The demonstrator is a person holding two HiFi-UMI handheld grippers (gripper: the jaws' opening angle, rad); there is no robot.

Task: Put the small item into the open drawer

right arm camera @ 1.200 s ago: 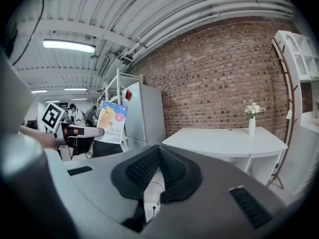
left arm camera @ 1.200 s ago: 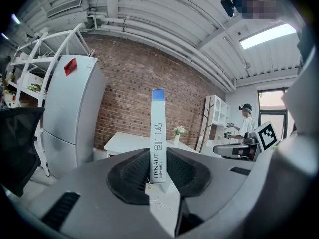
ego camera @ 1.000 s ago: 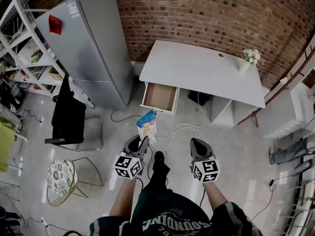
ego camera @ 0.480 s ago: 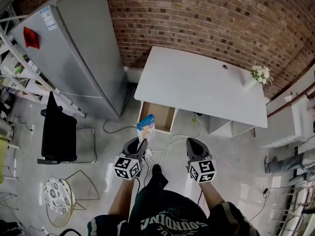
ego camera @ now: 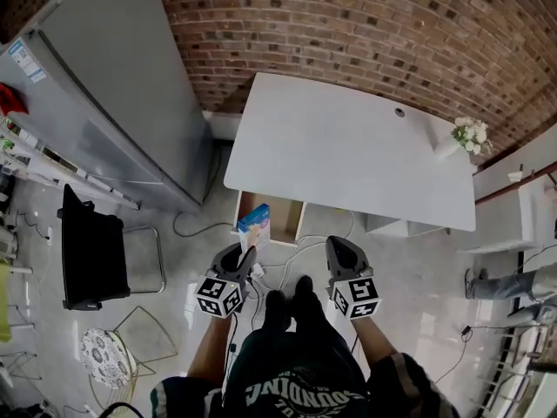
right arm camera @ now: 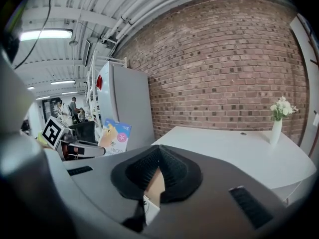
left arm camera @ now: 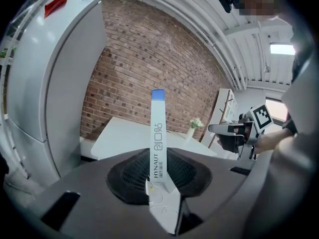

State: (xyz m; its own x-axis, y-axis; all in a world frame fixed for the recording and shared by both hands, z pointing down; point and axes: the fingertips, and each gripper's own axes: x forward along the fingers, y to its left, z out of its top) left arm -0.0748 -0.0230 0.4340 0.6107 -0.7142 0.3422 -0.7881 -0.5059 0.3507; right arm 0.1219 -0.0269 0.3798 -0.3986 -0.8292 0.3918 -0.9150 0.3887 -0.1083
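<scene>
My left gripper (ego camera: 248, 251) is shut on a small carton (ego camera: 253, 227), blue on top and white and yellow below, held upright. In the head view the carton overlaps the left part of the open drawer (ego camera: 285, 218), which has a brown inside and sticks out under the white desk (ego camera: 348, 155). The left gripper view shows the carton (left arm camera: 157, 133) edge-on between the pads, with the desk (left arm camera: 124, 133) beyond. My right gripper (ego camera: 338, 244) hangs beside it, jaws together and empty. The right gripper view shows the carton (right arm camera: 114, 137) off to the left.
A tall grey fridge (ego camera: 113, 85) stands left of the desk against the brick wall. A vase of white flowers (ego camera: 466, 135) sits on the desk's right end. Cables (ego camera: 305, 246) lie on the floor by the drawer. A black chair (ego camera: 87, 251) is at the left.
Both grippers and the carton have come closer to the desk. The carton, earlier short of the drawer, now overlaps its left part in the head view.
</scene>
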